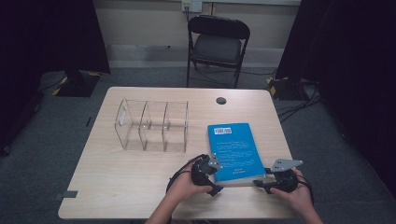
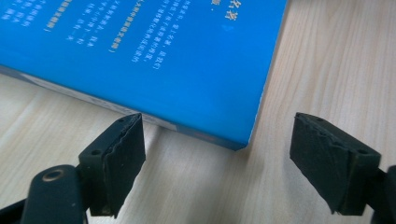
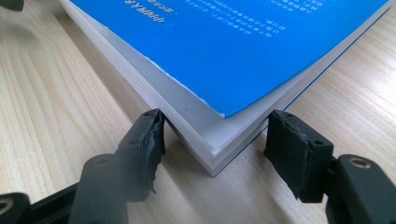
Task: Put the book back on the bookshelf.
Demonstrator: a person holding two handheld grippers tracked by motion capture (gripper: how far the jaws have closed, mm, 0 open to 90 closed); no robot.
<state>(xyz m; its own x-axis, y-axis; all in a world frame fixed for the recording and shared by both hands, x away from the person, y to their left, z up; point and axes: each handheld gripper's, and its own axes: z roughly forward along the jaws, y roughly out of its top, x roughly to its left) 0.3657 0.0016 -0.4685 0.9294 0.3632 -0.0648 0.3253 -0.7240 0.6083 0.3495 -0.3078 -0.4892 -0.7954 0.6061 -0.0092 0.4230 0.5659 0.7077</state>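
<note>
A blue paperback book (image 1: pixel 233 149) lies flat on the light wood table (image 1: pixel 130 177), right of the middle. My left gripper (image 1: pixel 217 177) sits at the book's near left corner. In the left gripper view its jaws (image 2: pixel 217 158) stand wide open, with that blue corner (image 2: pixel 187 70) just ahead of the gap and touching neither pad. My right gripper (image 1: pixel 260 184) sits at the near right corner. In the right gripper view its jaws (image 3: pixel 215 144) straddle the corner of the book (image 3: pixel 243 56). One pad lies close against the white page edges, the other just beside the cover's edge, with no firm grip visible.
A clear plastic organizer (image 1: pixel 152 126) with three compartments stands to the left of the book. A small black round cap (image 1: pixel 221 100) sits in the tabletop near the far edge. A black folding chair (image 1: pixel 217 44) stands beyond the table.
</note>
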